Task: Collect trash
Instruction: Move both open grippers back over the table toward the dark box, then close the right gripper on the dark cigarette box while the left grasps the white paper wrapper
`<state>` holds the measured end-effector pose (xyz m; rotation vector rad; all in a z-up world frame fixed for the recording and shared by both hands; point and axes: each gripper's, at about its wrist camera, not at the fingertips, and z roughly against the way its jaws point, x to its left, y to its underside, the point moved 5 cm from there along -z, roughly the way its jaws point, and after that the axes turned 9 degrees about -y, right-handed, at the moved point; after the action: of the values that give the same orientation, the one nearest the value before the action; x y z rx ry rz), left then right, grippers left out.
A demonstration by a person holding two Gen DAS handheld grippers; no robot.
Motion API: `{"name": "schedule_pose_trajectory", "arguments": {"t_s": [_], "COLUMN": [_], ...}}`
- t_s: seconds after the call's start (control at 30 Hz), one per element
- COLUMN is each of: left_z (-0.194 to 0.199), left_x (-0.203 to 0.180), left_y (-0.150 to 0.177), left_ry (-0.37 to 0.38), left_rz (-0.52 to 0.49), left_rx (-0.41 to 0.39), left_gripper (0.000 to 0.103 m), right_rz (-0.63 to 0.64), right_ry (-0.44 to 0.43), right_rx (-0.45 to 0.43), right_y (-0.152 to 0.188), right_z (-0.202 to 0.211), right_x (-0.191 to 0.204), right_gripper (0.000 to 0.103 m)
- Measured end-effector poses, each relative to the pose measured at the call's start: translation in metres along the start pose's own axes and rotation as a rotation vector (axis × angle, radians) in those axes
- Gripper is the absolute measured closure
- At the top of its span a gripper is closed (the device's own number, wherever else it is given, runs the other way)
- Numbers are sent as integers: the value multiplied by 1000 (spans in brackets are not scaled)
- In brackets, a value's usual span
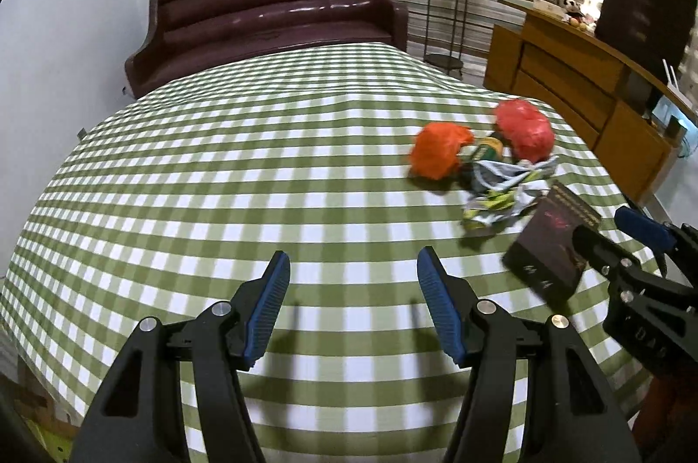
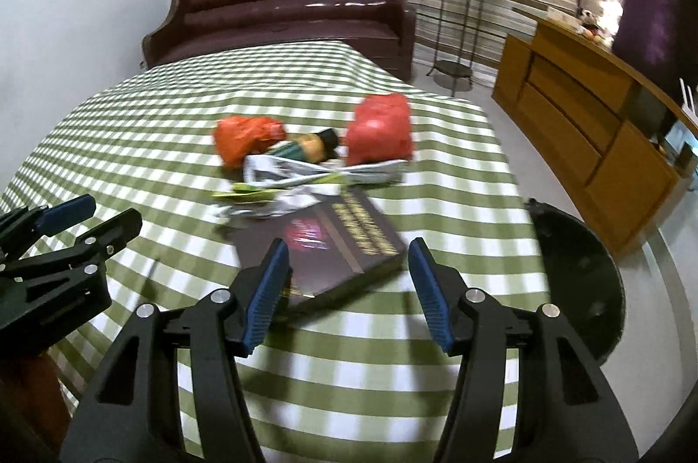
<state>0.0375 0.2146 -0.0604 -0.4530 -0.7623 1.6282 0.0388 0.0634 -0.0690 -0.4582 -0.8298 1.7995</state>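
Note:
On the green checked tablecloth [image 1: 218, 179] lies a heap of trash: an orange crumpled bag [image 1: 438, 151] [image 2: 246, 138], a red crumpled bag [image 1: 525, 129] [image 2: 379, 131], a small dark bottle [image 1: 488, 149] [image 2: 309, 146] between them, and crumpled white-green wrappers [image 1: 506, 188] [image 2: 305, 179]. A dark flat box [image 1: 552, 245] [image 2: 336, 245] lies nearest. My left gripper [image 1: 353, 306] is open and empty over bare cloth, left of the heap. My right gripper [image 2: 347, 288] is open, hovering just above the box's near edge.
A black round bin [image 2: 584, 275] stands off the table's right edge. A brown sofa [image 1: 270, 9] is behind the table, a wooden cabinet [image 2: 589, 122] at the right, and a plant stand [image 2: 458, 18] at the back.

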Motion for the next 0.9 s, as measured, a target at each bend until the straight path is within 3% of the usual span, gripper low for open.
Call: {"name": "schedule_pose_trajectory", "arguments": {"t_s": [0.17,0.4,0.57,0.9], "left_z": [-2,-5,-6,-1], "left_x": [18,22,18,-11], "left_y": [2,5,5,5], "left_ry": [-7,16,28,73], "left_rz": [27,39,34,-11], "left_rx": [3,12,17,20], "left_gripper": [43,43,43,43], "right_rz": [36,72,59,-13], "right_ry": [6,41,53,85], "right_rx": [8,34,35,55], "right_y": [-5,3,8,22], "right_z": [-10,-17,-13,-7], "right_x": [21,28,17,-20], "right_gripper": [40,39,34,34]}}
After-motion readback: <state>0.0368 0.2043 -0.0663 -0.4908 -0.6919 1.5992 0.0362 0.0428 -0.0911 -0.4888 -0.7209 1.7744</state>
